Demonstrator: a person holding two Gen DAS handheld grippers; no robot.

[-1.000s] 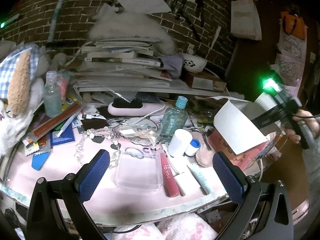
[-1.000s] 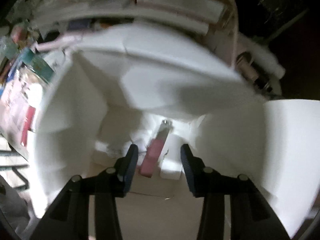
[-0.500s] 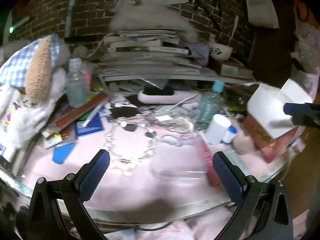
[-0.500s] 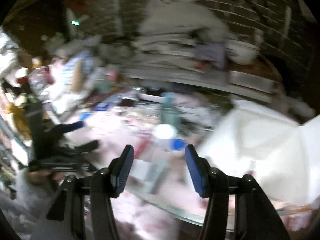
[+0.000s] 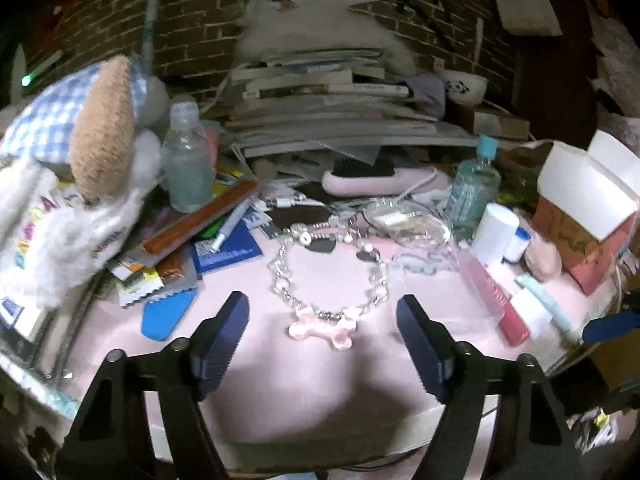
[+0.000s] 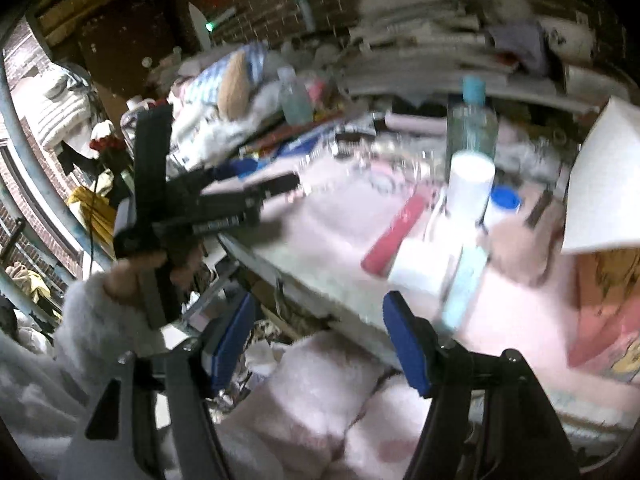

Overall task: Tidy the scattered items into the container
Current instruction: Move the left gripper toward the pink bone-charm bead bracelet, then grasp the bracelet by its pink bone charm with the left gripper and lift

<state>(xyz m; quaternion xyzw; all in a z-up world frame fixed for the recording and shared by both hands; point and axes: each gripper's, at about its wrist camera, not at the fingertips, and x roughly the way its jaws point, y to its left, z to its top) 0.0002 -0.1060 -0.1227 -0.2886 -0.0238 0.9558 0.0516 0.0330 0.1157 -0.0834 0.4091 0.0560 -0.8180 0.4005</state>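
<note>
Right gripper (image 6: 318, 344), empty and opening, has swung off the white container (image 5: 586, 196) at the table's right edge; left gripper (image 5: 322, 334), nothing gripped, closing over the bead necklace (image 5: 328, 280) mid-table near the front edge: next pick.

A brick wall (image 5: 192, 36) stands behind a tall stack of books (image 5: 328, 116); a plush toy (image 5: 76, 160) slumps at the left.

Both wrist views look down, close, over the pink table (image 5: 328, 380), sharing the red tube (image 5: 496, 296)
</note>
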